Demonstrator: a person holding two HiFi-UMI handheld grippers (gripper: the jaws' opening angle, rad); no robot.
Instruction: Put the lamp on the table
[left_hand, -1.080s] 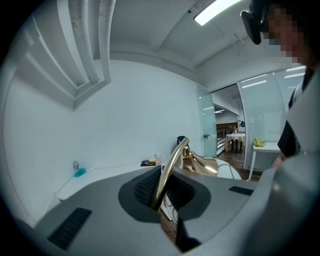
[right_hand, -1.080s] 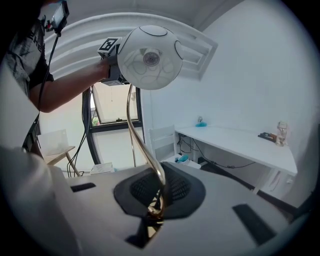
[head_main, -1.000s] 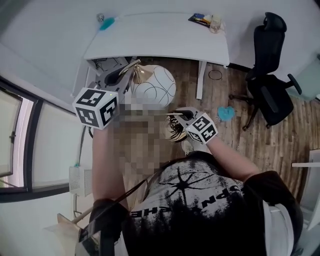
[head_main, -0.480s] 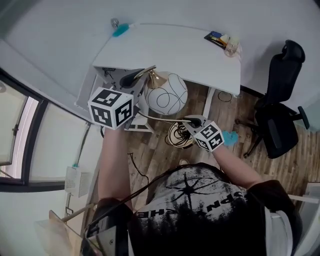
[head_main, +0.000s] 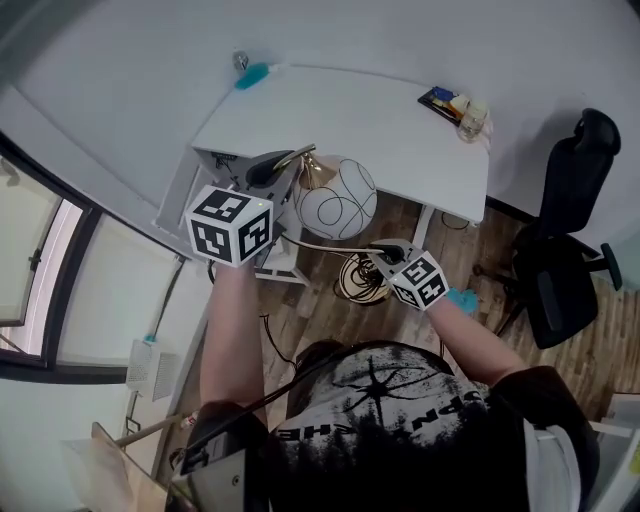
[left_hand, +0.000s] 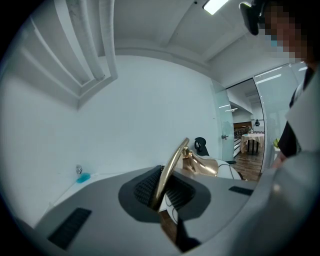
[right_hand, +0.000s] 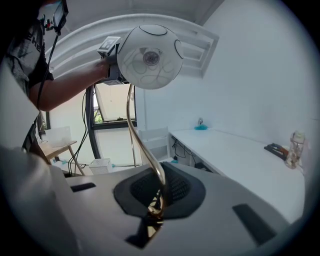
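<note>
The lamp has a white globe shade (head_main: 337, 198) with thin black lines, a gold cap and a curved gold stem (head_main: 300, 160). It hangs in the air just in front of the white table (head_main: 350, 110), above the wooden floor. My left gripper (head_main: 268, 170) is shut on the upper stem near the cap; the stem (left_hand: 170, 170) runs between its jaws (left_hand: 160, 192). My right gripper (head_main: 385, 252) is shut on the lower stem by the coiled gold base (head_main: 358, 280). In the right gripper view the stem (right_hand: 131, 125) rises from the jaws (right_hand: 157, 200) to the globe (right_hand: 150, 56).
A black office chair (head_main: 565, 250) stands at the right. A teal object (head_main: 250, 75) lies at the table's back left, a bottle and small items (head_main: 455, 103) at its back right. A blue thing (head_main: 462, 298) lies on the floor. Windows line the left wall.
The lamp and both grippers have moved closer to the table's front edge; both grips are unchanged. The view has shifted with the person's step forward.
</note>
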